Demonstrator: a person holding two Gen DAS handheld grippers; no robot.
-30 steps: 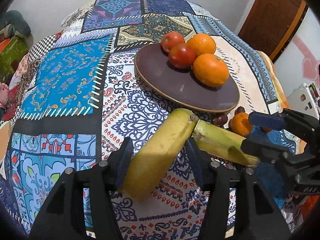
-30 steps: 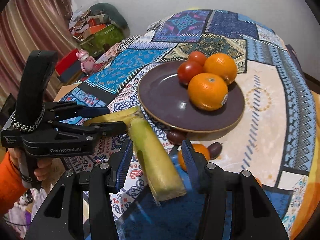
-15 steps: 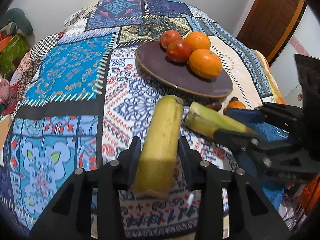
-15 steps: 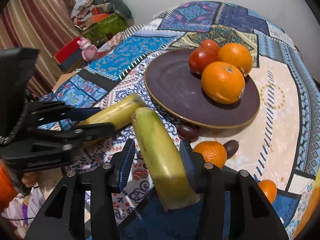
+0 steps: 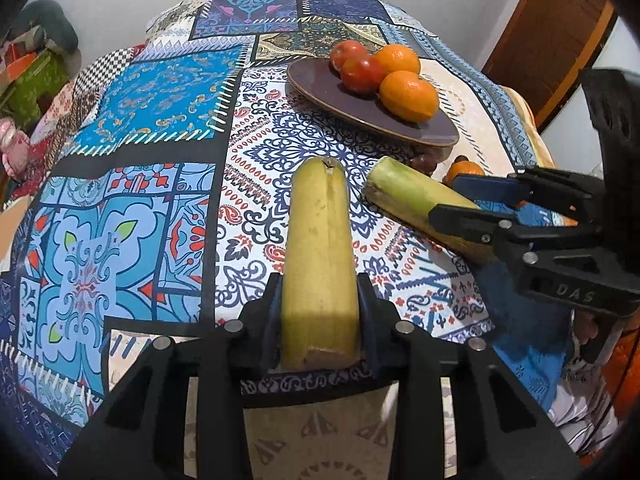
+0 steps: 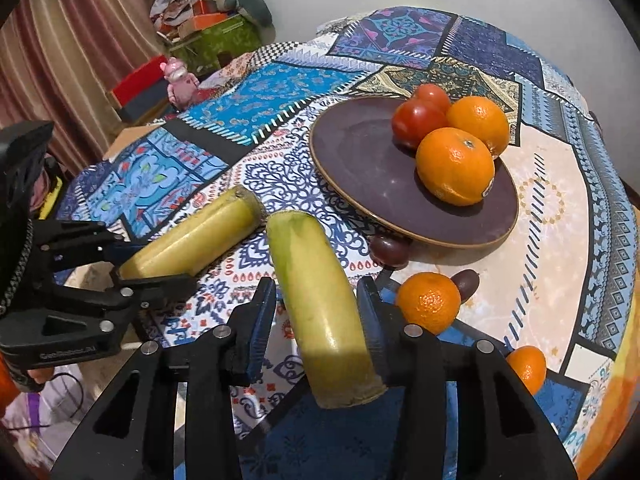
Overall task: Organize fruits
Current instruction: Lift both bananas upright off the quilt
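Note:
My left gripper (image 5: pixel 320 312) is shut on a yellow banana piece (image 5: pixel 322 248), held above the table's near edge. My right gripper (image 6: pixel 316 316) holds a greener banana piece (image 6: pixel 320 296); the right pad touches it, a small gap shows at the left pad. Each gripper shows in the other view: the right gripper (image 5: pixel 492 200) with its piece (image 5: pixel 416 200), the left gripper (image 6: pixel 132 264) with its piece (image 6: pixel 200 236). A dark purple plate (image 5: pixel 344 100) (image 6: pixel 360 168) holds two oranges (image 6: pixel 456 164) and two red tomatoes (image 6: pixel 416 120).
A patterned patchwork cloth (image 5: pixel 152 120) covers the round table. Loose small oranges (image 6: pixel 428 300) (image 6: pixel 528 364) and dark brown fruits (image 6: pixel 388 248) lie beside the plate's near rim. Boxes and a pink toy (image 6: pixel 178 80) sit beyond the table's left side.
Both grippers have pulled back and up from the plate, each with its banana piece. The two pieces have drawn apart, and the left piece now points straight ahead.

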